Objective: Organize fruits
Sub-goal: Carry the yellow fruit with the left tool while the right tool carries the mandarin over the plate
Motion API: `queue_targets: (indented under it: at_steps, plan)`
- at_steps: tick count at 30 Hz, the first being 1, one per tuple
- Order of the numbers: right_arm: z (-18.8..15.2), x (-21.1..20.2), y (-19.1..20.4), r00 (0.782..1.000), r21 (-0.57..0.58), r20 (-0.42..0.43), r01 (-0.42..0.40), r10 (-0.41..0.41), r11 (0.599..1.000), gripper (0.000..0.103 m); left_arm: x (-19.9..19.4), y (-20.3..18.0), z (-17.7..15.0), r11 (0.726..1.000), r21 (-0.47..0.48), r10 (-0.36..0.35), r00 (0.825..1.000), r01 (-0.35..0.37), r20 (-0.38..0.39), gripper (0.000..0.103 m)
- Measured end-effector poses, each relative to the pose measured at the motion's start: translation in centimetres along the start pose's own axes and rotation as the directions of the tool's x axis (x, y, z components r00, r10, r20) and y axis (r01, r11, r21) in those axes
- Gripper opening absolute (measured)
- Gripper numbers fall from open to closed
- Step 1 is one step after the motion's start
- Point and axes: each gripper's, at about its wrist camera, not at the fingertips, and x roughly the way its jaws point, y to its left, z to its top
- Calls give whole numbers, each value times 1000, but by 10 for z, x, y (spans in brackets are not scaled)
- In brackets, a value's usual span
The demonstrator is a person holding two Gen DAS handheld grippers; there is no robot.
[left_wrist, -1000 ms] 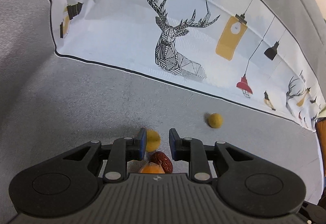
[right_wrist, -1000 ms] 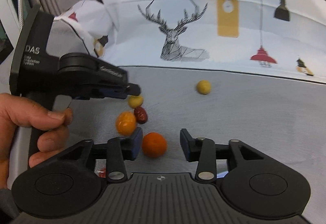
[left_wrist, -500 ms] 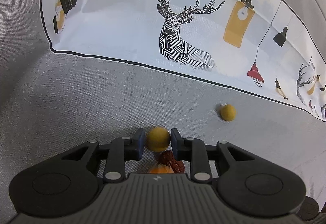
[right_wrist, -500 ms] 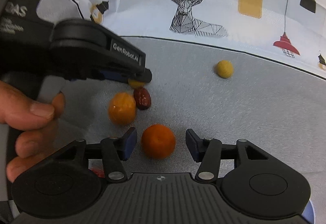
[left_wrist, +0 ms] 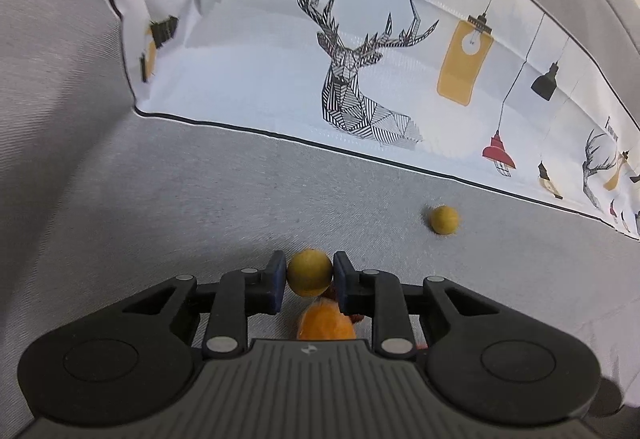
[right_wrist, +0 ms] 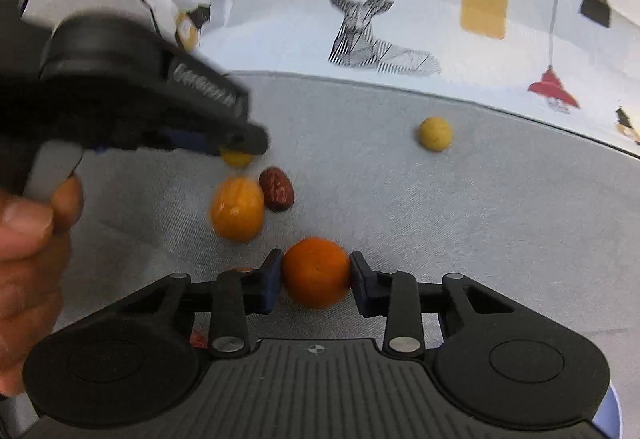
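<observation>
Fruit's spread over my grey cloth (left_wrist: 200,199). Left gripper (left_wrist: 309,275) is clamped on a small yellow fruit (left_wrist: 309,272); only the right cam shows the hand (right_wrist: 28,259) holding it at 9 o'clock. Right gripper (right_wrist: 316,275) pinches an orange (right_wrist: 316,273), with a kumquat (right_wrist: 237,208) and red date (right_wrist: 277,188) at 11. Another yellow ball (right_wrist: 436,133) sits alone at 1 o'clock.

Left gripper (left_wrist: 309,279) clamps a small round fruit (left_wrist: 309,277) over the cloth (left_wrist: 200,199); an oval fruit (right_wrist: 237,208) and a date (right_wrist: 277,188) touch each other just nearer. Right gripper (right_wrist: 316,273) pinches the tangerine (right_wrist: 316,272), near-right of that pair. Another small fruit (right_wrist: 436,133) lies far right, well apart, just before the printed panel (left_wrist: 360,59).
</observation>
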Motion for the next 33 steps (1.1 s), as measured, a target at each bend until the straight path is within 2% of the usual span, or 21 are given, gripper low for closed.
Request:
queue_targets:
  at_steps: [7,13,18,23,26,29,33]
  plan:
    - [2,-58,-15,992,94,122,10,-21,996,37,-45,-9,-20,996,67,59,997,-62,46,28]
    - [-13,-126,-26,977,127,209,7,-34,992,37,-82,-24,-48,993,111,34,997,-42,70,28]
    - [-48,-173,-51,965,195,251,29,-78,980,37,-113,-44,-75,983,184,4,995,-22,100,28]
    - [-80,-190,-77,959,313,251,48,-131,949,37,-132,-64,-99,972,236,-39,993,11,112,28]
    - [-83,-193,-85,950,286,260,93,-171,954,37,-135,-76,-109,959,282,-53,992,20,111,28]
    - [-86,-190,-98,955,300,242,96,-173,949,37,-129,-88,-114,937,349,-54,993,14,107,28]
    - [-88,-187,-114,960,337,217,96,-177,937,37,-121,-96,-118,922,386,-69,994,31,86,28]
